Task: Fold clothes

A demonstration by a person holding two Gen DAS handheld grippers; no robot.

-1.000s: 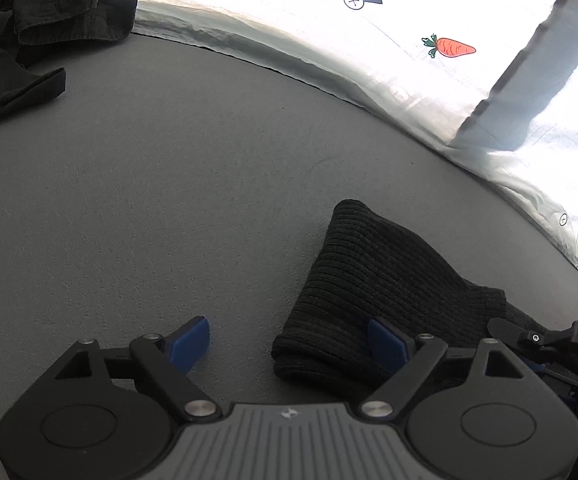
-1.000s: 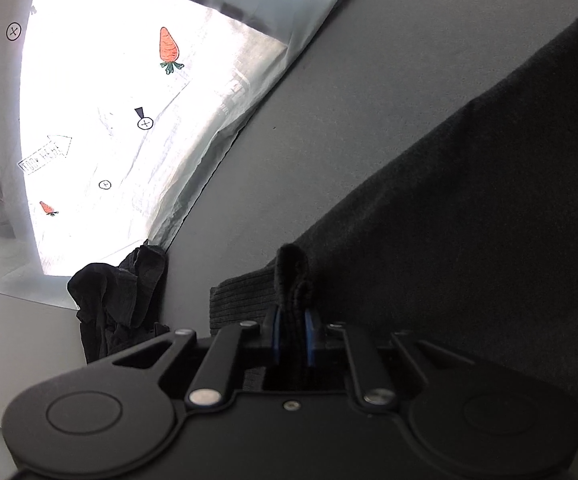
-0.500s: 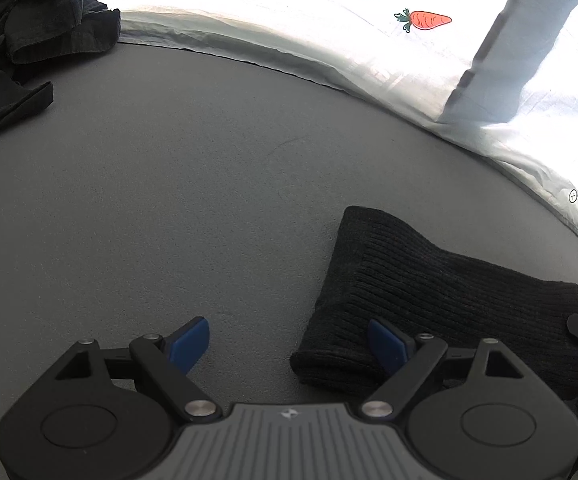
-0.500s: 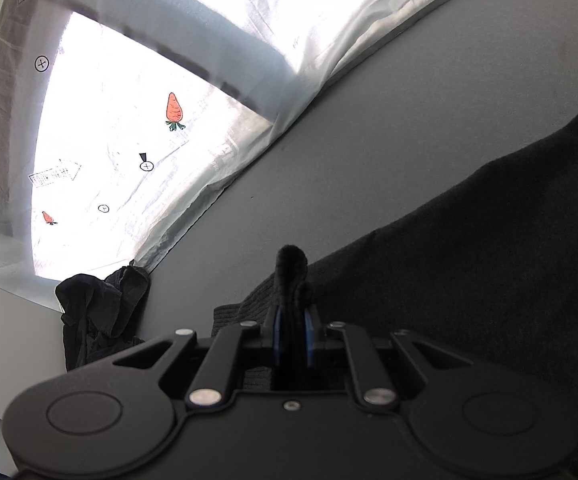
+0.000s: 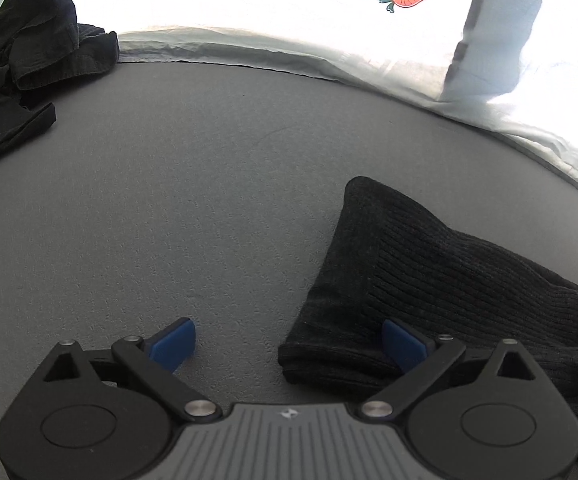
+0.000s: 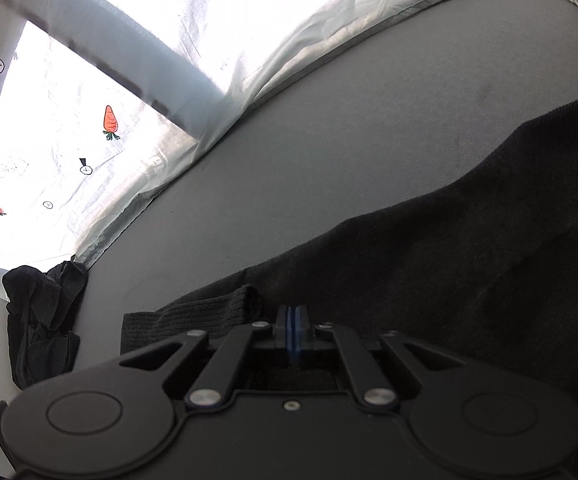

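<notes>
A black ribbed knit garment (image 5: 429, 272) lies on the grey mat (image 5: 189, 180), its folded edge at the lower right of the left wrist view. My left gripper (image 5: 289, 336) is open and its jaws are still opening. One of its fingers (image 5: 403, 344) hangs over the garment's edge, the other over bare mat, and nothing is pressed between them. In the right wrist view my right gripper (image 6: 293, 314) is shut, its blue pads together with no cloth showing between them. It hovers over the same black garment (image 6: 429, 280), whose ribbed cuff (image 6: 193, 316) lies just to its left.
A crumpled pile of dark clothes (image 5: 29, 52) sits at the mat's far left corner, also seen as dark clothes (image 6: 45, 320) in the right wrist view. A bright white sheet printed with carrots (image 5: 369, 20) borders the mat's far side. Bare grey mat spreads left of the garment.
The tuft of black cloth pinched between the right pads is gone and the pads have closed together. The left jaws have spread wider, and both views have shifted across the mat.
</notes>
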